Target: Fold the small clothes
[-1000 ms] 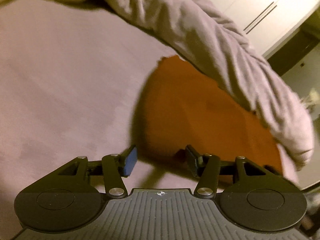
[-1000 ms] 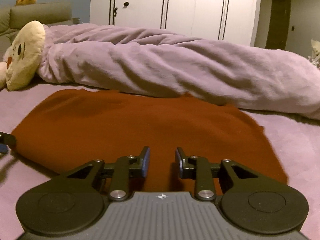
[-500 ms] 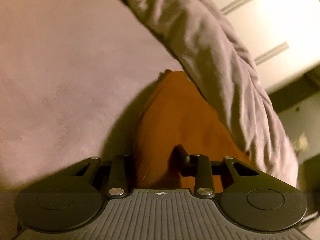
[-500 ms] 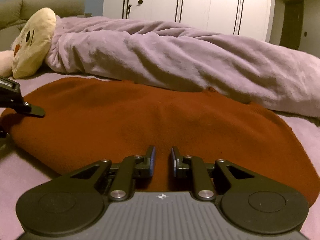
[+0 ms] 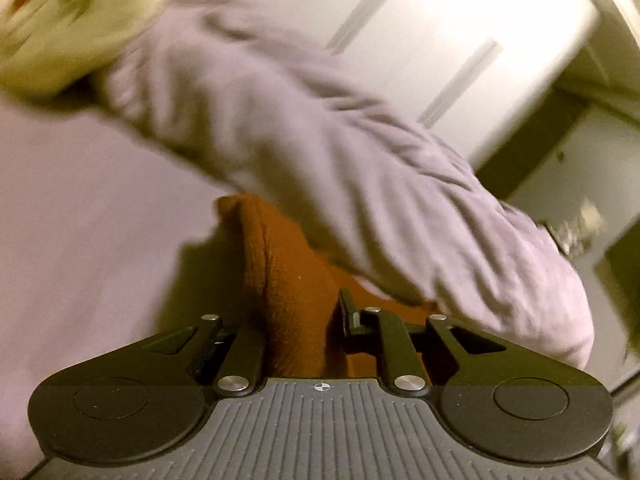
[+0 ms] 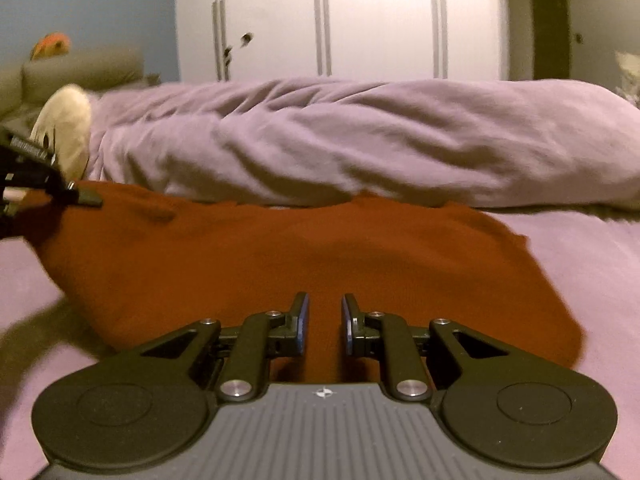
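A rust-orange cloth (image 6: 280,256) lies on the lilac bed sheet (image 6: 580,248). In the left wrist view my left gripper (image 5: 300,320) is shut on the cloth's left edge (image 5: 280,272), which rises bunched between the fingers. The left gripper also shows at the far left of the right wrist view (image 6: 36,176), holding that edge up. My right gripper (image 6: 323,320) sits low over the cloth's near edge; its blue pads stand a narrow gap apart with orange cloth between them, and whether they pinch it is unclear.
A rolled lilac duvet (image 6: 360,140) lies right behind the cloth. A cream plush toy (image 6: 68,124) rests at its left end. White wardrobe doors (image 6: 360,20) stand behind the bed. A grey headboard (image 6: 80,68) is at the far left.
My left gripper closed on the cloth's left edge and lifted it. My right gripper's fingers narrowed over the near edge, and the cloth's left side rose.
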